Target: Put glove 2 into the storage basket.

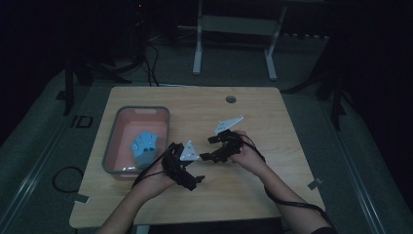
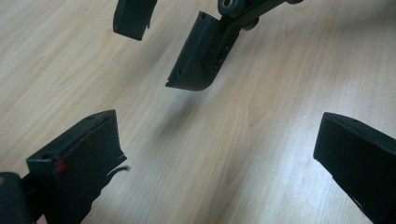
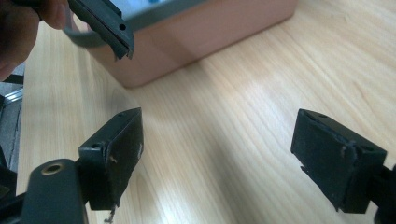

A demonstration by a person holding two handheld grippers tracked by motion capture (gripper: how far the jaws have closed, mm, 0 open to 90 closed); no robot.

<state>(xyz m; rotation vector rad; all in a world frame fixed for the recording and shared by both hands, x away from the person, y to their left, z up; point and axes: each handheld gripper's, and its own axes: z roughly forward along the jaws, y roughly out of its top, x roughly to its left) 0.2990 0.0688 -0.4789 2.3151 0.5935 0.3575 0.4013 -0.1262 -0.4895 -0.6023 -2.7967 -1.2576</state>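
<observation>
Wooden counter (image 1: 253,117) — left gripper (image 1: 198,179) and right gripper (image 1: 207,147) just beside pink bin (image 1: 113,141), fingers spread wide, empty.

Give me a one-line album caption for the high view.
Two hand-held grippers, left gripper and right gripper, hover open over a wooden table beside a pink bin holding a blue glove.
</observation>
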